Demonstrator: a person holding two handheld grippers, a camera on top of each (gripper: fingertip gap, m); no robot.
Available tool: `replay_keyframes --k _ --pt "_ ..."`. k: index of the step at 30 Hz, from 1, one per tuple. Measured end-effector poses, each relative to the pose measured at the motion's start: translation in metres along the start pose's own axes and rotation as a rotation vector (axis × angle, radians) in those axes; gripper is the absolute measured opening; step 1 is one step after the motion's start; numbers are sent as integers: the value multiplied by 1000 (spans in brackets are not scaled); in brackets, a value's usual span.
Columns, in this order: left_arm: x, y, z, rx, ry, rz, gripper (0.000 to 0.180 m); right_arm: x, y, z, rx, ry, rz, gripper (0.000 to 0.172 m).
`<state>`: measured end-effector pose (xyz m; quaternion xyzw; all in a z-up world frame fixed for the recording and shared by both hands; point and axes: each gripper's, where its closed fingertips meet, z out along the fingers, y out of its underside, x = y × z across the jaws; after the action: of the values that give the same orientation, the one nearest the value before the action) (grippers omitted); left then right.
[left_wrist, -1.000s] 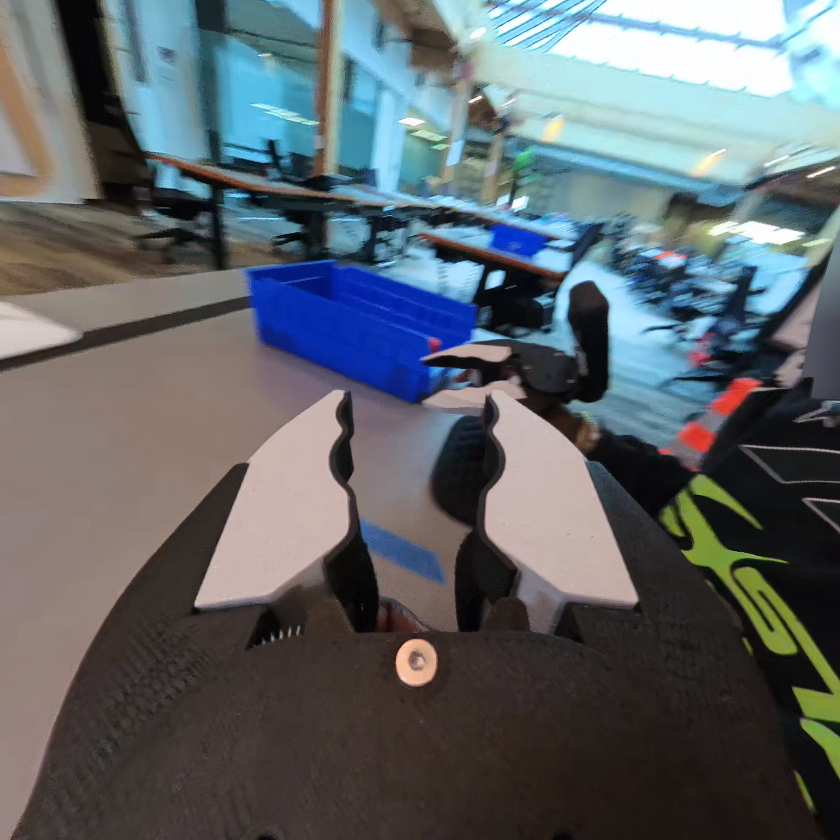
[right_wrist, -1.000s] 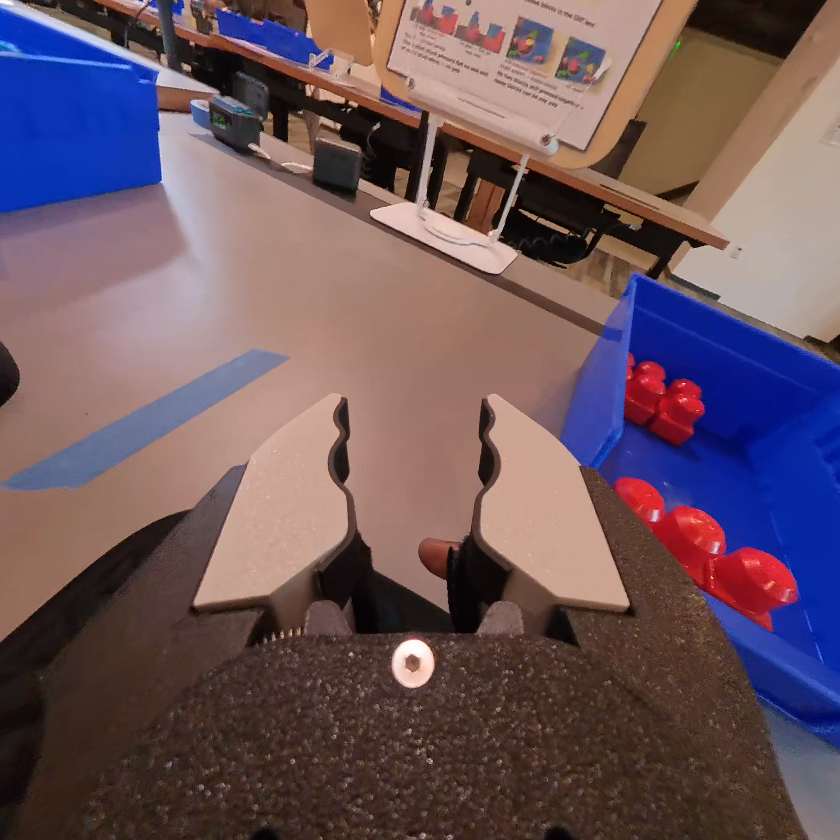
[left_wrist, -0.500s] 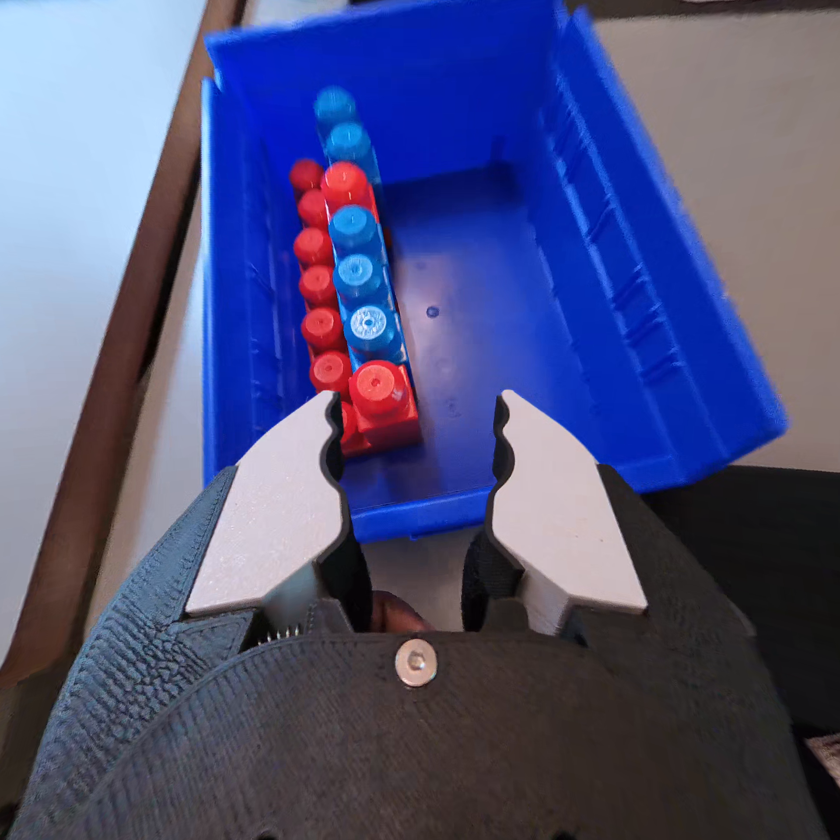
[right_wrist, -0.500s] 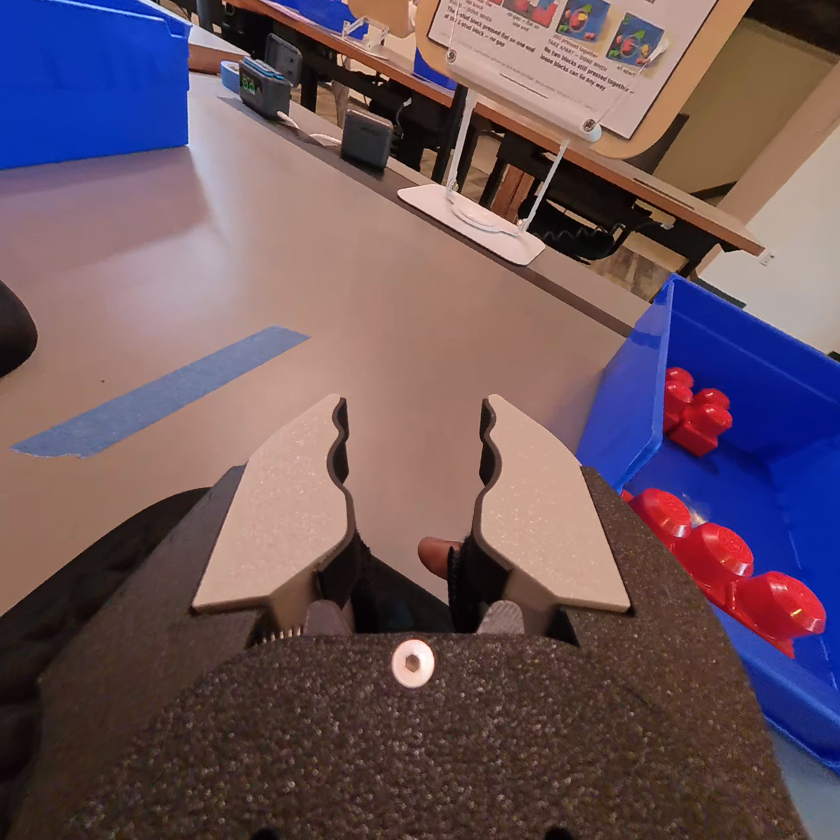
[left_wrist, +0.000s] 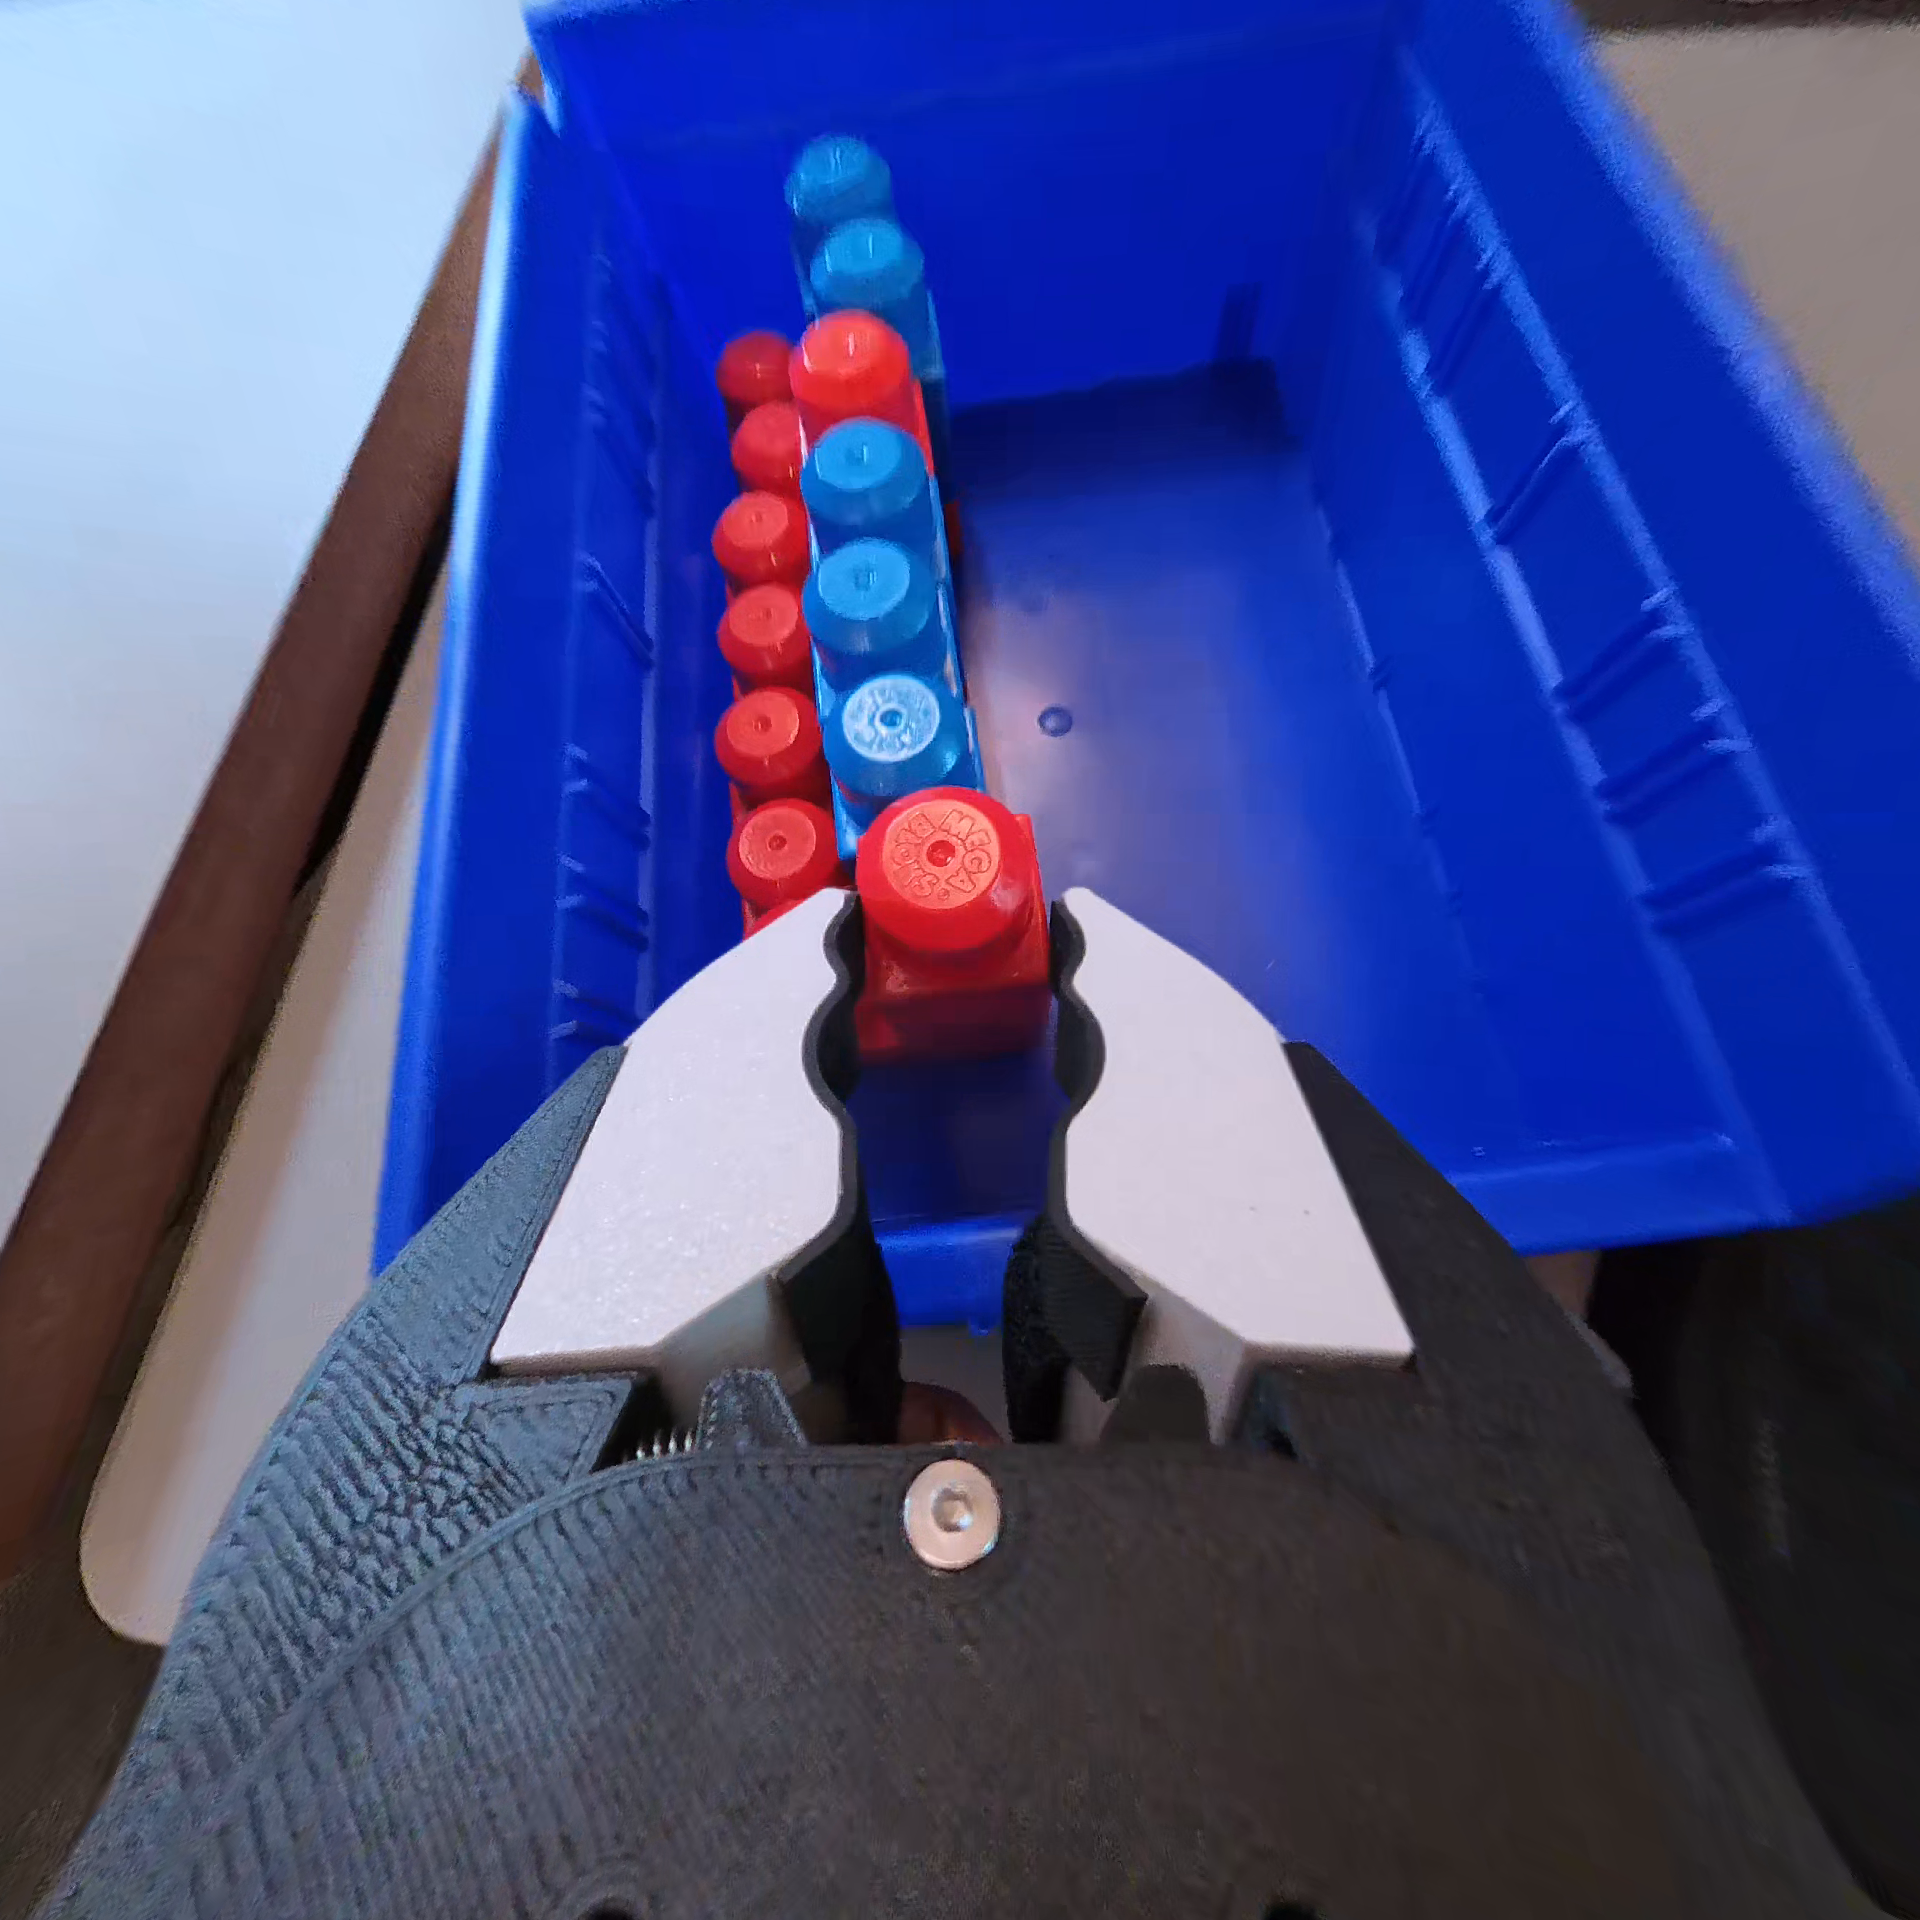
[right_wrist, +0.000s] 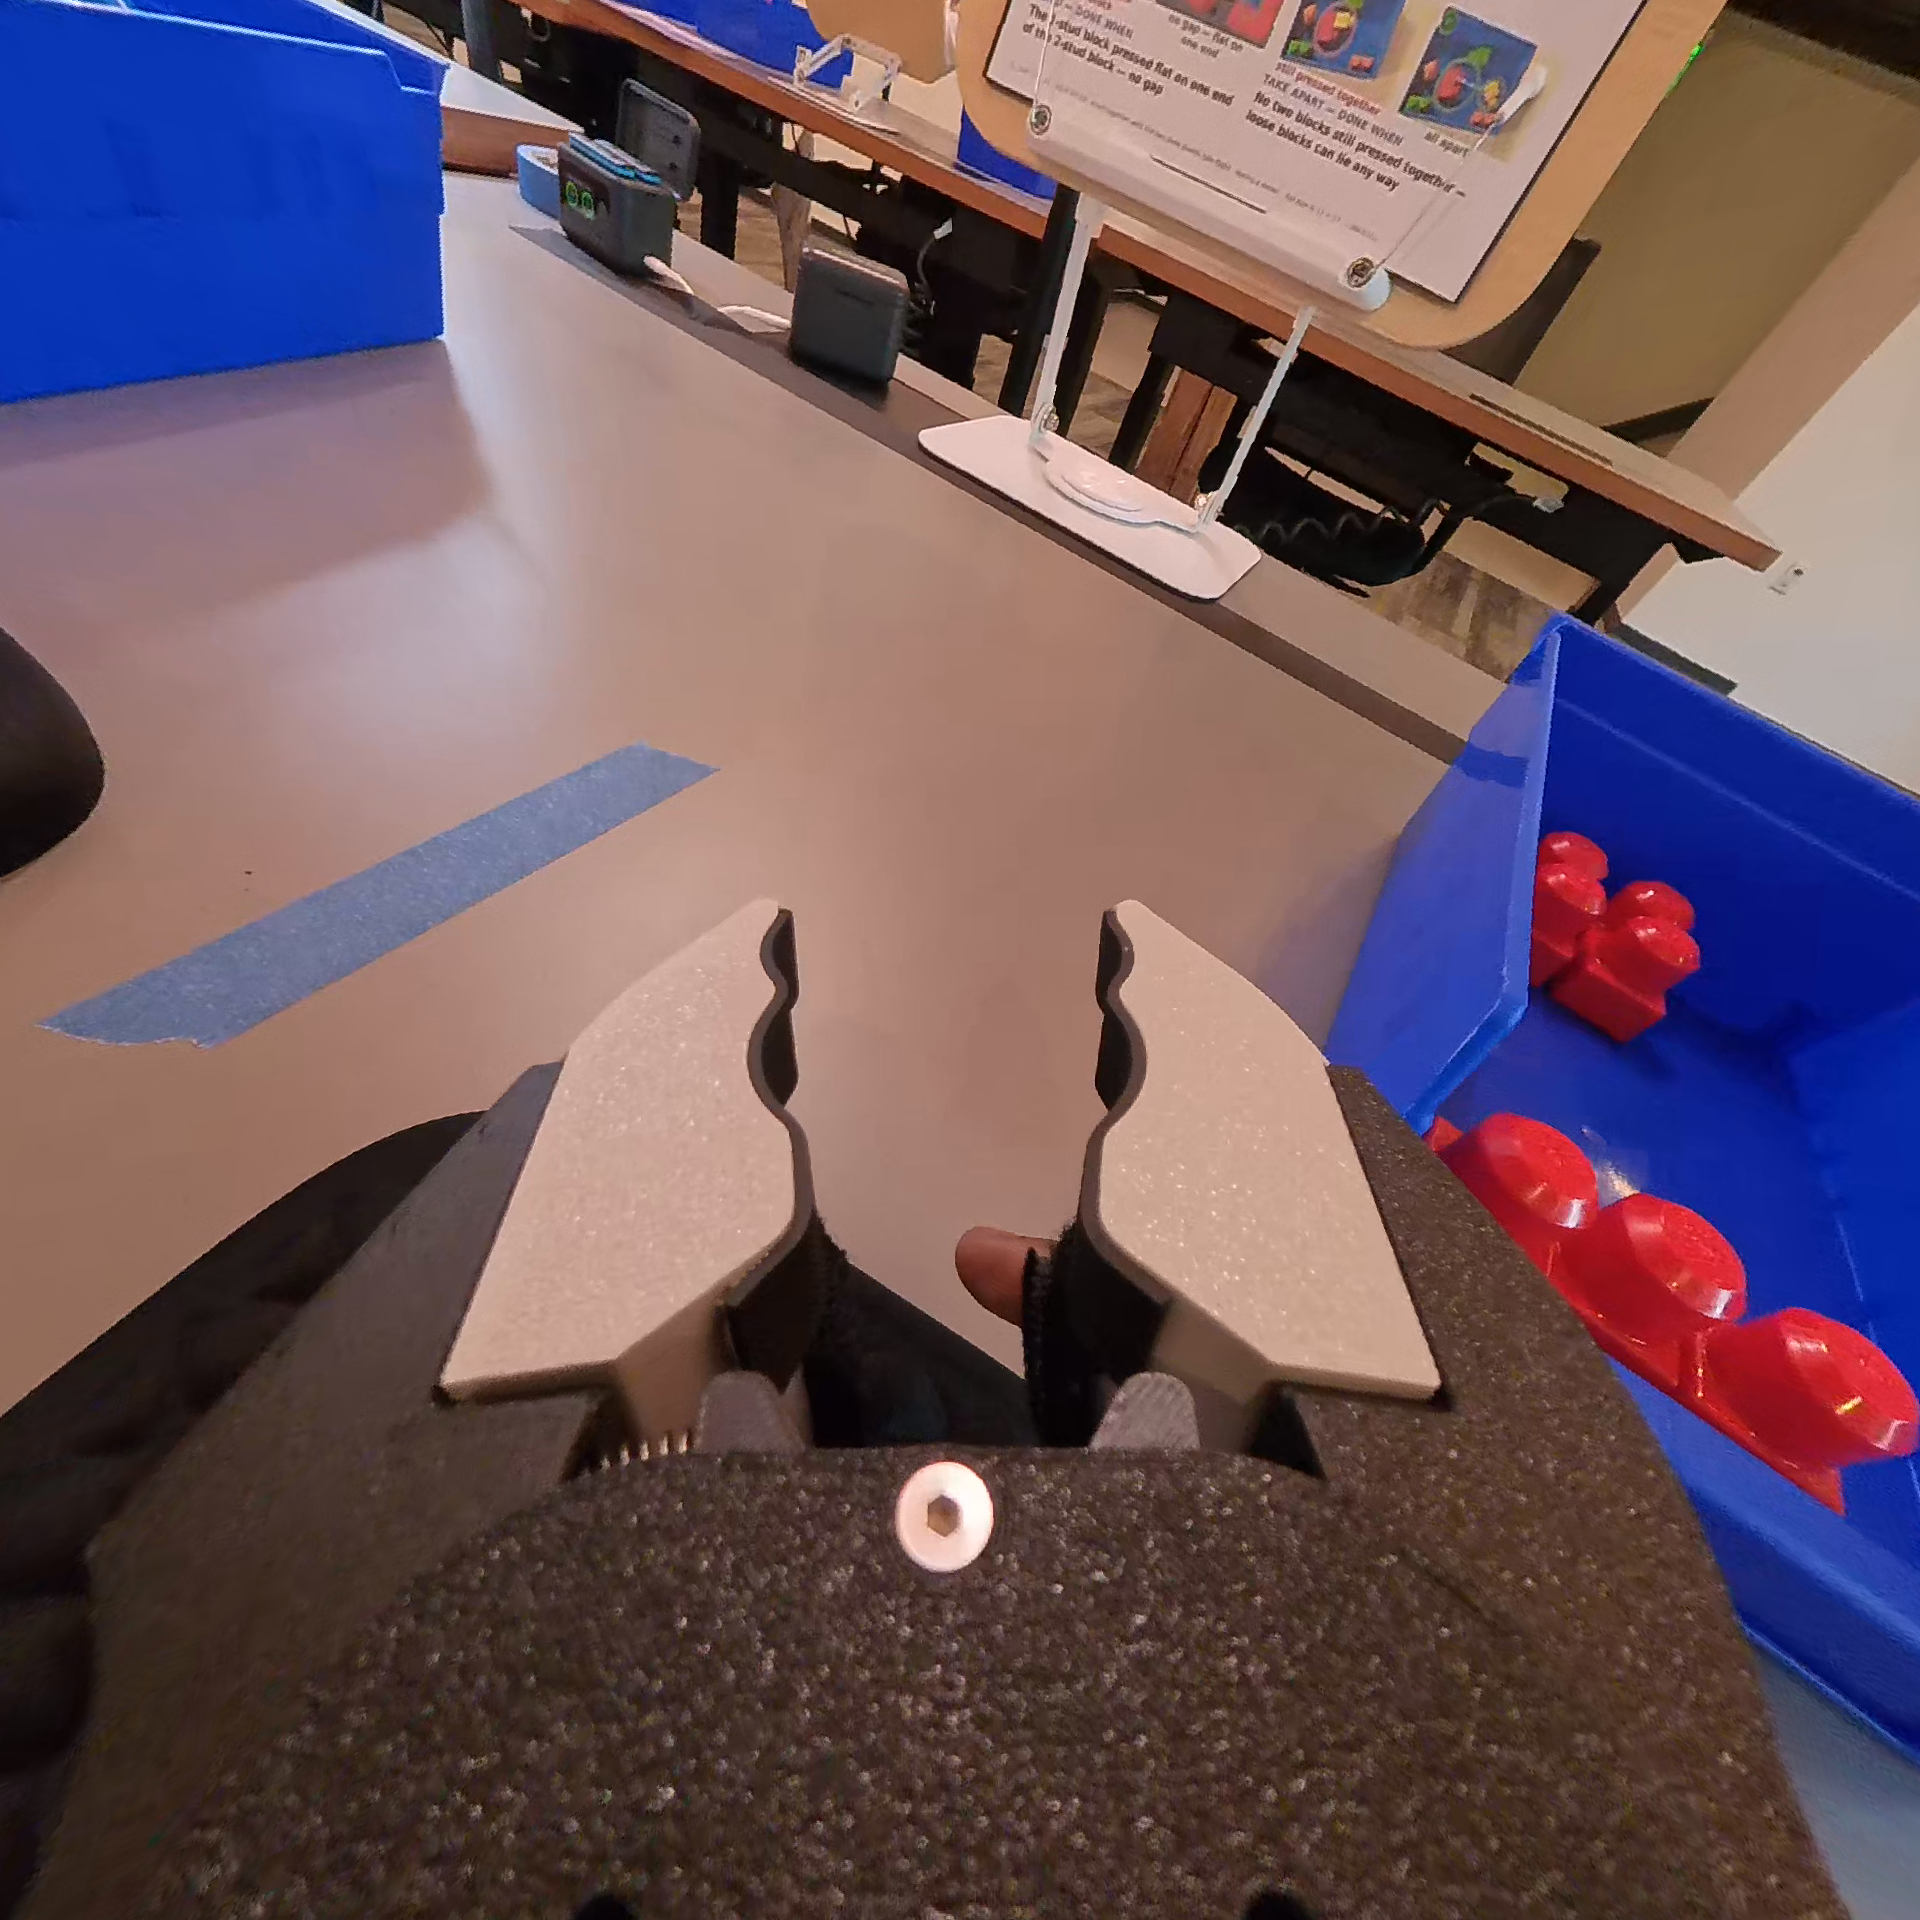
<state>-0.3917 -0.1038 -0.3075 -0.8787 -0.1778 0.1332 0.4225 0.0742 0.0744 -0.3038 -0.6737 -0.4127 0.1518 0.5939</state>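
Between the left tongs (left_wrist: 951, 971), a red block (left_wrist: 951, 935) is clamped inside a blue bin (left_wrist: 1558, 727); right tongs (right_wrist: 945, 997) gape over bare table (right_wrist: 727, 623).

I swung my left hand-held gripper (left_wrist: 951, 935) over the blue plastic bin (left_wrist: 1558, 727) and closed it on the nearest red single-stud plastic block (left_wrist: 951, 935).

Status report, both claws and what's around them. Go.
Left claw shut on red block inside blue bin, beside red and blue block rows. Right claw open, empty, over grey table. Second blue bin right.
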Motion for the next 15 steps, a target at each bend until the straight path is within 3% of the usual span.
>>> replay_keyframes --k 4,7,10,13,15 --pt "17 -47 -48 304 83 -10 34 -1 0 0 0 -8 4 55" --pt "56 -89 -100 585 313 -31 33 -2 1 1 -6 -15 -7 55" --pt "113 -114 -152 784 715 -105 33 -9 -4 -1 24 -42 -54 56" --pt "180 -112 -189 799 1184 -132 34 -15 -8 -4 60 -54 -106 55" --pt "221 -102 -199 733 1416 -162 33 -20 -12 -6 94 -78 -137 54"
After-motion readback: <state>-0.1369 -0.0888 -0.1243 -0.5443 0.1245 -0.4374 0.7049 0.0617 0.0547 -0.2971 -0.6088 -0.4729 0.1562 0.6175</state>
